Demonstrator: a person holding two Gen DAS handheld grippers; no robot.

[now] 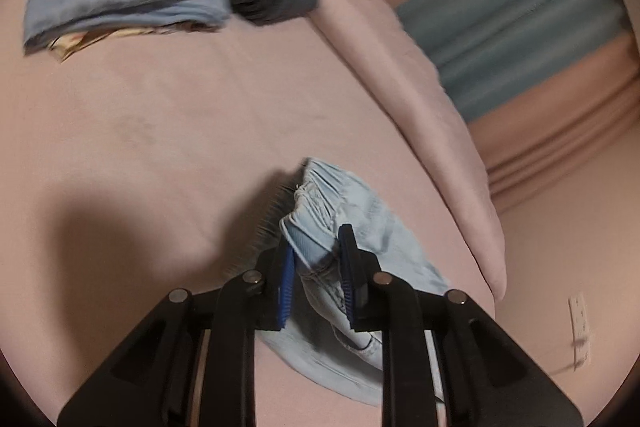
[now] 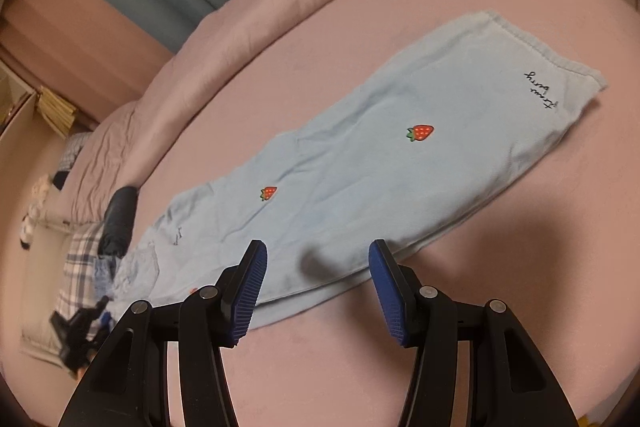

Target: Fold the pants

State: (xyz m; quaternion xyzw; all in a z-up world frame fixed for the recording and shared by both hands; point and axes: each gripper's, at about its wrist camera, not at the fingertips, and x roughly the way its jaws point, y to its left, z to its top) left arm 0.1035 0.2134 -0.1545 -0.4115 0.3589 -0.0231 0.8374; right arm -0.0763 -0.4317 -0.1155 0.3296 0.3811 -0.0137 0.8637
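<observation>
Light-blue strawberry-print pants flat on bed, seemingly folded lengthwise

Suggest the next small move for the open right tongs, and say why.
Probably ease the right tongs down onto the near long edge of the pants and close. They hang open just above that edge, while the left tongs already pinch the gathered waistband, so a second grip seems needed before folding.

Two black linkage arms are seen on the left gripper, each joint fastened by a round silver pin. Its fingers are faced with ribbed blue pads. The same build is shown on the right gripper: black angular arms, silver pivot pins, and ridged blue pads.
</observation>
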